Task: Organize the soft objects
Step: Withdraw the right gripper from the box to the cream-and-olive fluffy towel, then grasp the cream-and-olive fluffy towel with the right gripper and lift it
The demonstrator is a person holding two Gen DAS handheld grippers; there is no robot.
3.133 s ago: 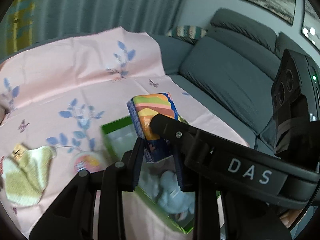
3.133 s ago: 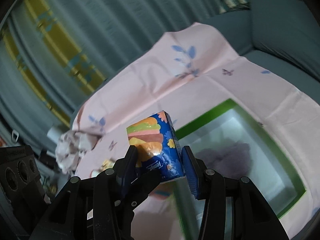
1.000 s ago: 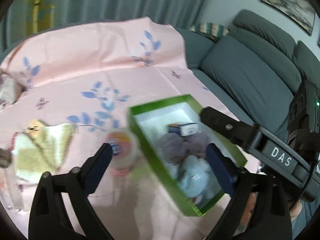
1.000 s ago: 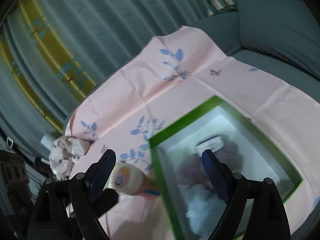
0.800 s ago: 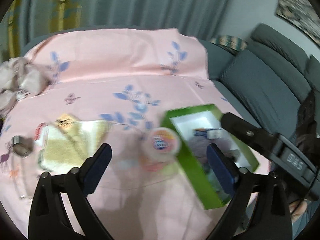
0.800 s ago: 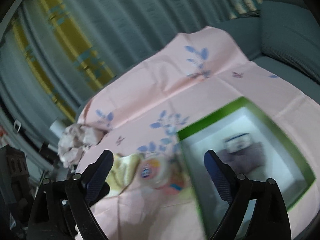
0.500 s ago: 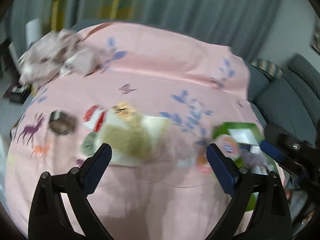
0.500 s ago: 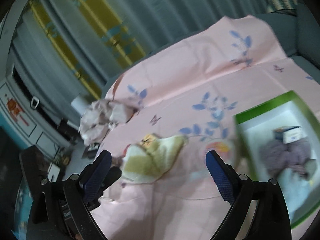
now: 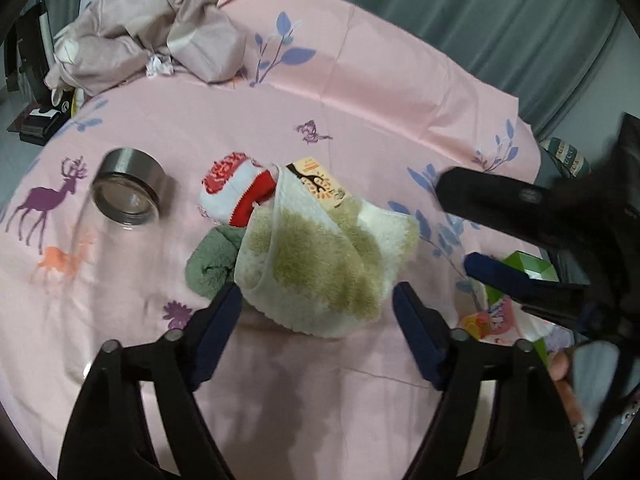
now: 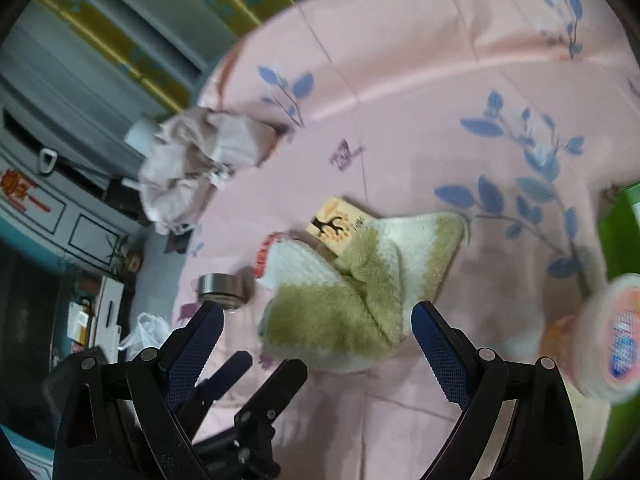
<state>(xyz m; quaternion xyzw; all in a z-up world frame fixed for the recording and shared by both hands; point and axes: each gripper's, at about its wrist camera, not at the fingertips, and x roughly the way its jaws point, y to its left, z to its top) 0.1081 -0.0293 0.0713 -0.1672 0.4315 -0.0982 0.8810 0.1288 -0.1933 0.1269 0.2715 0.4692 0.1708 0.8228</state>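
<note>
A fluffy cream and olive towel (image 9: 320,260) lies bunched on the pink tablecloth; it also shows in the right wrist view (image 10: 360,292). A red and white sock (image 9: 236,188), a grey-green cloth (image 9: 210,264) and an orange box (image 9: 320,186) lie against it. My left gripper (image 9: 316,304) is open and empty, its jaws either side of the towel's near edge. My right gripper (image 10: 316,328) is open and empty, just short of the towel. The green box (image 9: 528,268) sits at the right edge.
A steel tin (image 9: 128,192) stands left of the pile. A pink round roll pack (image 10: 612,332) lies beside the green box (image 10: 624,232). Crumpled beige fabric (image 9: 148,40) is heaped at the far table edge. Curtains and a cabinet lie beyond.
Both grippers have let go of the tissue pack into the green box, opened wide, and swung left from the box to the towel pile, coming close to it.
</note>
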